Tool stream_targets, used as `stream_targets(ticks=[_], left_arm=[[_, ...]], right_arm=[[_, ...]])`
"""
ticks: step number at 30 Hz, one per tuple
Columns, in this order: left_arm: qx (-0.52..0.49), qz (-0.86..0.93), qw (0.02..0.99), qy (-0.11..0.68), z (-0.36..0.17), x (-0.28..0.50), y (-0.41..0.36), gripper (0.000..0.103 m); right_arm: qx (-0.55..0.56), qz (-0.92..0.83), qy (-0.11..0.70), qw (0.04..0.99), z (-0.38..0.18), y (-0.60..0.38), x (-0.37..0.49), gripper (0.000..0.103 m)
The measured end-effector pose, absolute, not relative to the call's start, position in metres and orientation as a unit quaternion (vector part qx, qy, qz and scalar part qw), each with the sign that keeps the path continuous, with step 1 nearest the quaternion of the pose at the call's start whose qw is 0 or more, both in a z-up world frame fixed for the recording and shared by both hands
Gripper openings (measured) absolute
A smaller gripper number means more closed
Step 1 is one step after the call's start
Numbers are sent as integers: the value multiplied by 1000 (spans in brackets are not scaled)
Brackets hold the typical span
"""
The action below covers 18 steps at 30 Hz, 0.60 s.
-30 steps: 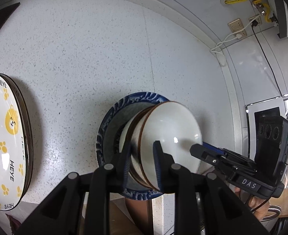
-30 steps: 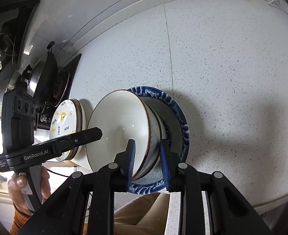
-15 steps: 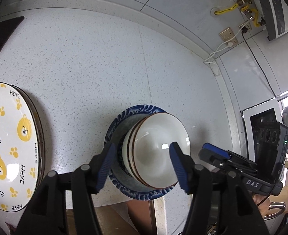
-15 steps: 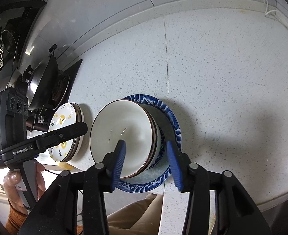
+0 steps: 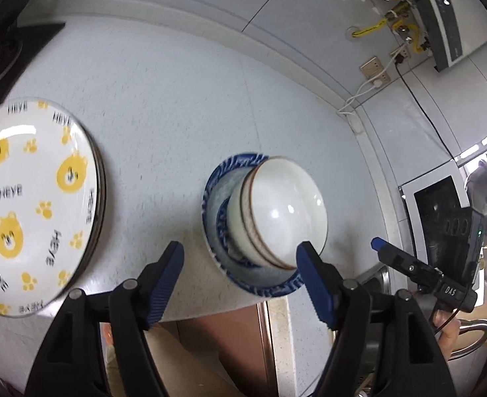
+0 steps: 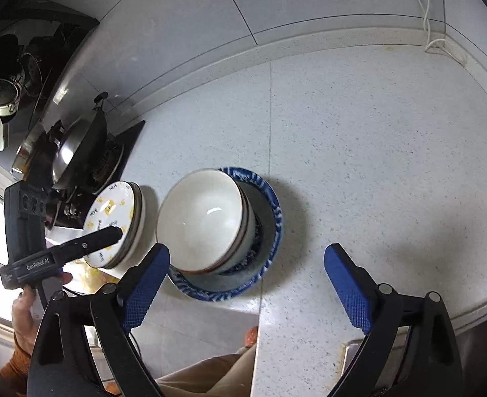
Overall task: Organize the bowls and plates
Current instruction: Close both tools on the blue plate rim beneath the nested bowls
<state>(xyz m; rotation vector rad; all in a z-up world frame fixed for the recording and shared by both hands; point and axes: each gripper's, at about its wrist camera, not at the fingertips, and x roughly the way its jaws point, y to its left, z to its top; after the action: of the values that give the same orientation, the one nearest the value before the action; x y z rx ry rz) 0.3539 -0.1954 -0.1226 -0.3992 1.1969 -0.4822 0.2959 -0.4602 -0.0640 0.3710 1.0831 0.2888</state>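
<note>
I saw two white, brown-rimmed bowls (image 6: 207, 218) nested upright inside a blue-patterned bowl (image 6: 269, 231) near the worktop's front edge; just beside them sat a stack of white plates (image 5: 31, 198) printed with yellow bears and "HEYE"

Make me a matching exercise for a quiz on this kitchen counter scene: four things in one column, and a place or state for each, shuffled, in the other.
Things:
1. white bowls
2. blue-rimmed plate
3. bear-print plates
4. left gripper

Places or states:
A. open, holding nothing
B. stacked beside the stove
C. nested inside a patterned dish
D. lying on the counter under the bowls

Pairs: 1-C, 2-D, 3-B, 4-A
</note>
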Motion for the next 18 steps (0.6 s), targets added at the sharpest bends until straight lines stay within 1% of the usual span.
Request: stream_targets(ticks=[9,16,17,18], left_arm=[[-227,-213,739,597,-167,350,-187,69],[-241,-203,731,605,-190,364,-189,68],[-241,-203,731,605,-192,367,-189,68],[-240,-201,732,606,-194,369,-189,68]], right_arm=[[201,145,540,804,-98,-464,285,92],[197,140,554,797,-116,-464,294,91],[196,139,555,796,-119,-465,295,89],[196,139,557,795,-123,-465,298,81]])
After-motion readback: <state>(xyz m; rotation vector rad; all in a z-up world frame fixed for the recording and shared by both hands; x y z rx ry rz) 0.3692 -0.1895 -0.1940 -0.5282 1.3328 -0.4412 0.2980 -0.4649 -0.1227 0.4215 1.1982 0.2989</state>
